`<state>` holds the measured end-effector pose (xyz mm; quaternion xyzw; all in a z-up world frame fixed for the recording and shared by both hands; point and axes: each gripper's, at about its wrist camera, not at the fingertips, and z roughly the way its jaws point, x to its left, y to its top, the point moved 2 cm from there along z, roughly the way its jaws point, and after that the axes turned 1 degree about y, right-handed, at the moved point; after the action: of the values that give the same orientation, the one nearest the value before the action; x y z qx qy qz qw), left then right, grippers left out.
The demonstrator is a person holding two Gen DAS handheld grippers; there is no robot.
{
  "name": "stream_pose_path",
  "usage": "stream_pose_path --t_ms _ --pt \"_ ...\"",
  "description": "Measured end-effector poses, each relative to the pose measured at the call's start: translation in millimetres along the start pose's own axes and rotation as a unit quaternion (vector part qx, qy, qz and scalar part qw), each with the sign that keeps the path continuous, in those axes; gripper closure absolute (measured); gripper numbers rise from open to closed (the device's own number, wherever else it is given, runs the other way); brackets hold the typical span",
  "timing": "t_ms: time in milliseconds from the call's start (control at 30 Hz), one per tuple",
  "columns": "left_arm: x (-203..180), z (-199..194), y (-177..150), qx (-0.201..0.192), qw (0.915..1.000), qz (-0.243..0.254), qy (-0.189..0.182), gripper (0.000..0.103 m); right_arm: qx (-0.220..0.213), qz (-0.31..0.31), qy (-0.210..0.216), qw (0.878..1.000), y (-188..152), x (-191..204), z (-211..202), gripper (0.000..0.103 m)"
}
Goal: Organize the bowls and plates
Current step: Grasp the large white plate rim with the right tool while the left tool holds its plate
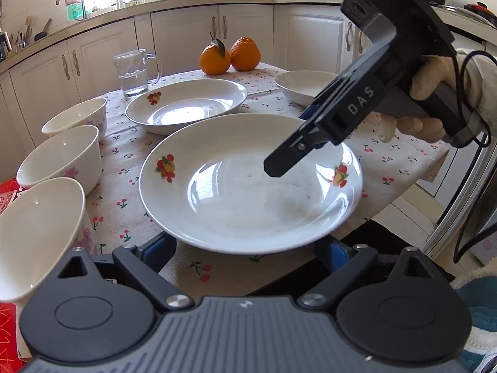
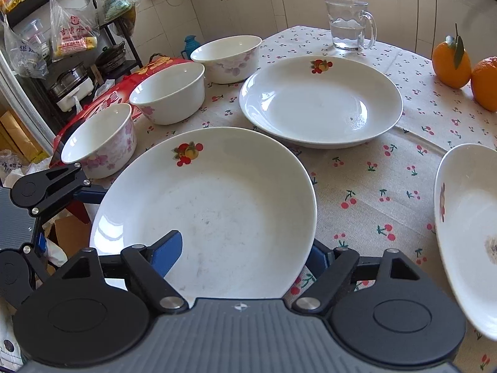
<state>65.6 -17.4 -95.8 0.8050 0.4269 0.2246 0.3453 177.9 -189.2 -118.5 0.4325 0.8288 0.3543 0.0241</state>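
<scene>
A white plate with fruit prints [image 1: 248, 186] [image 2: 205, 211] is nearest, on the cherry-print tablecloth [image 1: 130, 143]. My left gripper [image 1: 248, 248] is open, its fingers wide apart under the plate's near rim. My right gripper [image 2: 242, 255] has one blue pad [image 2: 167, 251] over the plate's inside and the other finger below the rim; it shows in the left wrist view [image 1: 279, 168] reaching over the plate's right side. A second plate [image 1: 186, 104] [image 2: 320, 102] lies behind. Three white flowered bowls [image 1: 62, 158] [image 2: 167, 96] line the left edge. Another plate [image 1: 303, 87] [image 2: 466, 233] sits right.
A glass mug of water [image 1: 136, 73] [image 2: 349, 25] and two oranges [image 1: 230, 56] [image 2: 466, 68] stand at the far side of the table. A red box [image 2: 102, 102] lies beside the bowls. Kitchen cabinets [image 1: 186, 37] are behind; a rack with bags [image 2: 62, 37] stands left.
</scene>
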Motion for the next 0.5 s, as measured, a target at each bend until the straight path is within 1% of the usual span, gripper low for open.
stream_pose_path --t_ms 233,500 --pt "-1.2 -0.8 0.7 0.0 1.0 0.003 0.0 0.008 0.008 0.001 0.024 1.0 22.5 -16.4 11.2 0.023" --pt "-0.4 -1.0 1.7 0.001 1.0 0.003 0.0 0.008 0.019 -0.012 0.038 0.999 36.8 -19.1 20.7 0.027"
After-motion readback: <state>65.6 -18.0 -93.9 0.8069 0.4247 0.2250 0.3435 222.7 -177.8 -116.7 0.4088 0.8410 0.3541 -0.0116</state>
